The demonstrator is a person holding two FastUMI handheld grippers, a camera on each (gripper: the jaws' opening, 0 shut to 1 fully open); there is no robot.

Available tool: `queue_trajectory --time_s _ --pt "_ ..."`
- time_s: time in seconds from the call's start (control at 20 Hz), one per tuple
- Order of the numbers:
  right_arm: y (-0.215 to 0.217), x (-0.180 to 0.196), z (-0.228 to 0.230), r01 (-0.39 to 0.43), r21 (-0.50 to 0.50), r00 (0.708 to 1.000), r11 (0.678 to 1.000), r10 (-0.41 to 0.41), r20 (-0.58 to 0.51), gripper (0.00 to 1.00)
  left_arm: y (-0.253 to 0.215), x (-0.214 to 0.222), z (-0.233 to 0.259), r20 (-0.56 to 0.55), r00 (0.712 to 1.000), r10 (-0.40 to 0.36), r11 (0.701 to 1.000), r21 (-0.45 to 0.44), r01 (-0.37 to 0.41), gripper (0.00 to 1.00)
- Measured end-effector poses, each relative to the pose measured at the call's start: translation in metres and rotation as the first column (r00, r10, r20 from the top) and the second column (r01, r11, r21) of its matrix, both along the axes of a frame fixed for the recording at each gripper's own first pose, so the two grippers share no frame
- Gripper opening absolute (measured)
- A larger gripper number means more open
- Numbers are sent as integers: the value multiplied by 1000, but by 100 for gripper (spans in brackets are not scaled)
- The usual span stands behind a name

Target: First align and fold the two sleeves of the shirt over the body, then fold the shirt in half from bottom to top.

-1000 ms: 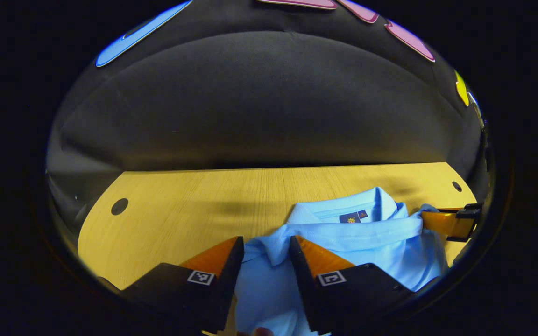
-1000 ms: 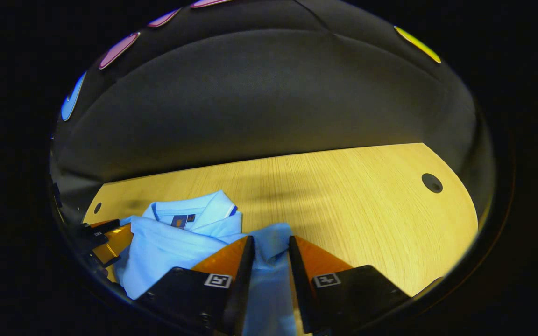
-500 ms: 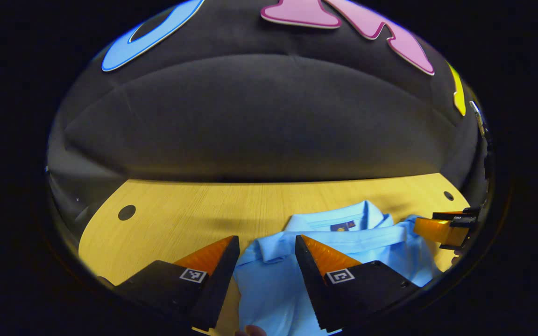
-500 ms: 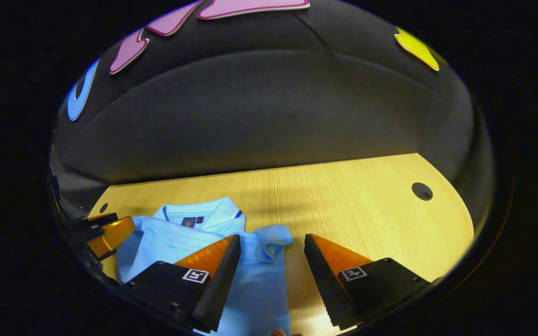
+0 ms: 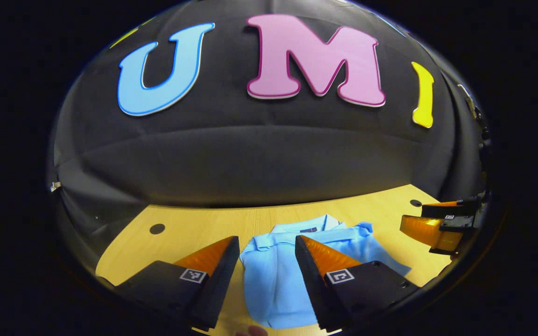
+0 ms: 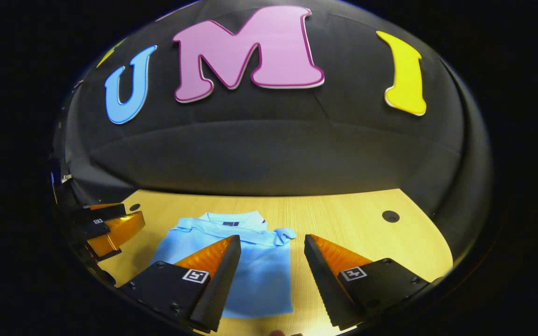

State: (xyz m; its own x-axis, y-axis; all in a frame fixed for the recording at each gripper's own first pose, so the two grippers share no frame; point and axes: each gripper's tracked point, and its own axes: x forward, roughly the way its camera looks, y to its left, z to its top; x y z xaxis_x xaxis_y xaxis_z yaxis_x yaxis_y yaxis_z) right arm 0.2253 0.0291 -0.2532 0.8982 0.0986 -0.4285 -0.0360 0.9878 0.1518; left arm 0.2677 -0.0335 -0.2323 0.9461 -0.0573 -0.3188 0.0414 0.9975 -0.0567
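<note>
Shirt [image 5: 273,280], light blue polo, lies folded flat on the wooden table [image 5: 194,228], low centre of the left gripper view, collar [image 5: 308,226] toward the far edge of the table with a small dark neck label inside it. Top layer of fabric ends just below the collar, its upper right corner bunched up. Left gripper [image 5: 266,247] at the bottom of that view, fingers spread wide, nothing between them but air, shirt seen through the gap; cannot tell if the tips touch the cloth. Right gripper [image 5: 432,228] at the right edge of the same view, above the table beside the shirt, apart from it. In the right gripper view the shirt [image 6: 259,275] sits lower centre-left, collar [image 6: 231,219] up, crumpled corner [image 6: 283,233] at its upper right, near edge straight. Right gripper [image 6: 271,247] at the bottom there, fingers wide apart and empty, left finger over the shirt, right finger over bare table [image 6: 367,233]. Left gripper [image 6: 110,228] at the left edge of that view, beside the shirt, not touching. Round dark hole [image 6: 390,216] in the table at right, another [image 5: 157,228] at left in the left gripper view. A fingertip [image 5: 250,331] peeks in at the very bottom.
</note>
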Motion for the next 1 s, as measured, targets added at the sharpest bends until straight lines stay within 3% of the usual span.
queue_trajectory --time_s 0.45,0.75,1.0 --pt "-14 -95 117 46 36 989 998 -51 140 86 7 -125 78 93 996 10 1000 -8 -9 78" --pt "-22 -153 156 16 8 986 1000 -17 168 86 13 -186 130 131 991 28 999 -50 -22 78" --pt "-12 -198 173 6 4 984 1000 -7 178 87 23 -228 141 128 991 44 997 -63 -36 78"
